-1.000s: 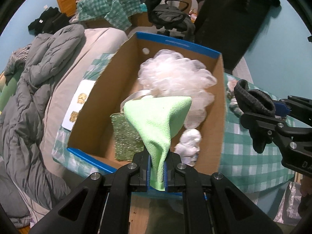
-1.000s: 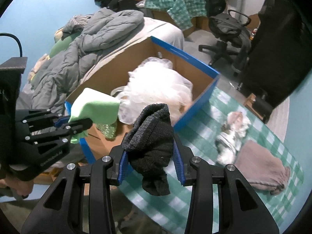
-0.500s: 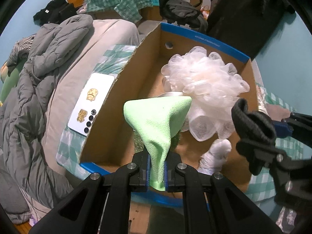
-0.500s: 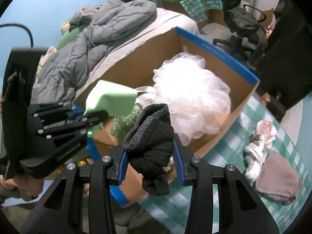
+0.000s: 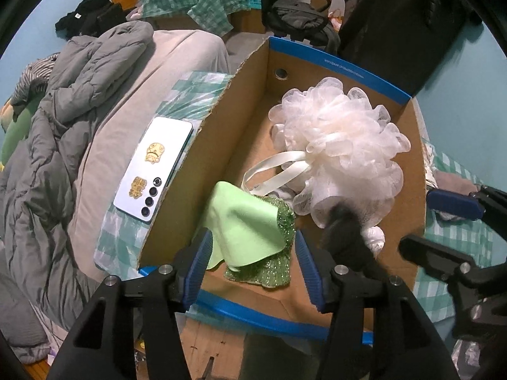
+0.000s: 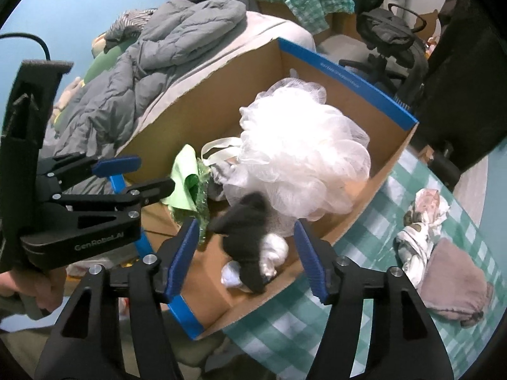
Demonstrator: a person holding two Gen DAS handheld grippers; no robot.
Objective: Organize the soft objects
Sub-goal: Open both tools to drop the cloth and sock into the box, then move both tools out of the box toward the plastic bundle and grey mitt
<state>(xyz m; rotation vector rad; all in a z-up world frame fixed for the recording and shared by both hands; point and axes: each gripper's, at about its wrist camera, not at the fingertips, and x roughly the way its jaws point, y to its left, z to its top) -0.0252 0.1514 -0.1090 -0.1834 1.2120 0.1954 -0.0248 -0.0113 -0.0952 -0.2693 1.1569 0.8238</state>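
Left gripper [image 5: 252, 267]: we hold it pointing steeply down over the near end of the cardboard box [image 5: 202, 171]; its jaws are opening, blue pads apart, gripping nothing; the light green cloth [image 5: 247, 221] lies just ahead of them, free of both pads, draped over a green glittery sponge [image 5: 272, 270] on the box floor.

Right gripper [image 6: 245, 253]: we hold it just right of the left one, also tilted down into the box; its jaws are opening, pads clear on both sides; the dark sock [image 6: 245, 231] sits between and ahead of them, blurred, touching neither pad; whether it has reached the floor we cannot tell.

Beyond both tools, in the middle of the box: a white mesh bath pouf [image 5: 342, 148] with a cream ribbon loop [image 5: 272, 171]; under the sock, a small white bundle [image 6: 272, 248].

Left of the left gripper, outside the box wall: a white phone [image 5: 152, 167] lying back up on the checked cloth [image 5: 187, 98]; past it a grey puffer jacket [image 5: 54, 120].

Right of the right gripper, outside the box on the checked cloth: a patterned rolled cloth [image 6: 421, 221]; nearer us, touching it, a mauve folded cloth [image 6: 456, 278].

Far left in the right wrist view: a hand [image 6: 35, 288] on the left gripper's grip.
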